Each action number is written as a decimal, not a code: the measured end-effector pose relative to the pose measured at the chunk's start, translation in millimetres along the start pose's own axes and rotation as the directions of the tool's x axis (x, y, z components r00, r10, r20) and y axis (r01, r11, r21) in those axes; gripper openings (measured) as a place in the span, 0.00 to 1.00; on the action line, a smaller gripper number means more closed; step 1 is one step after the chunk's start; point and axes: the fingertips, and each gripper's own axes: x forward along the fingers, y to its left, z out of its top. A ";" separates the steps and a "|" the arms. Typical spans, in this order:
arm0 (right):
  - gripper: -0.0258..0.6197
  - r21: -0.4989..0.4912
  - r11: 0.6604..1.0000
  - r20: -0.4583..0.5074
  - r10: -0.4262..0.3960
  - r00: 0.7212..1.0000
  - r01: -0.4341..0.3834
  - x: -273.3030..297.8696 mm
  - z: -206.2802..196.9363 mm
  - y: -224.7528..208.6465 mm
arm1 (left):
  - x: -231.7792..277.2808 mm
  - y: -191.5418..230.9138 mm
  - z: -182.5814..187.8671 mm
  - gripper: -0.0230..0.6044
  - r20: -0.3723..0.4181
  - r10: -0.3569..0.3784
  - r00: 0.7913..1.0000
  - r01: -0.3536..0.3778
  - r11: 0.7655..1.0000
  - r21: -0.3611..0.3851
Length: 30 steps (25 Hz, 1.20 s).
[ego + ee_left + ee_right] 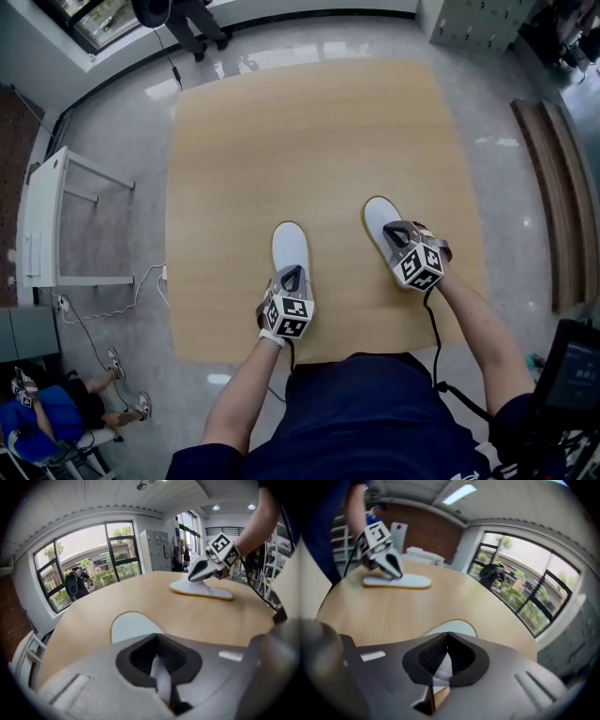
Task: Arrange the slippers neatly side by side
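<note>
Wooden table [309, 141]: one slipper [290, 246] pinched between left gripper [292, 275] fingers, other slipper [377, 216] pinched between right gripper [397, 231] fingers.

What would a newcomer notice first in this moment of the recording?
Two white slippers lie on the near half of a large wooden table, each clamped at its near end by a handheld gripper: the left gripper on the left slipper, the right gripper on the right slipper. The pair is not lined up: a gap separates them, and the right slipper sits farther away and angled.
</note>
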 end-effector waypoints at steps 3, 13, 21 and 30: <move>0.05 0.015 0.999 -0.029 0.032 0.999 -0.032 -0.2 -8.7 21.6 | -15.0 -1.1 -5.1 0.04 -0.008 -0.006 1.000 0.007 1.000 0.016; 0.05 0.393 0.906 -0.046 -0.149 0.988 0.155 -4.0 0.1 25.7 | -22.8 3.6 -10.4 0.04 0.025 0.056 0.998 -0.056 0.998 -0.007; 0.05 0.443 0.870 -0.092 -0.196 0.976 0.217 -4.6 3.1 31.9 | -15.8 -11.7 -0.7 0.04 0.036 0.022 0.999 -0.023 0.999 0.026; 0.05 0.465 0.856 -0.102 -0.201 0.974 0.225 -4.2 10.5 47.6 | -7.6 -32.8 10.5 0.04 0.044 -0.024 0.999 0.022 0.999 0.050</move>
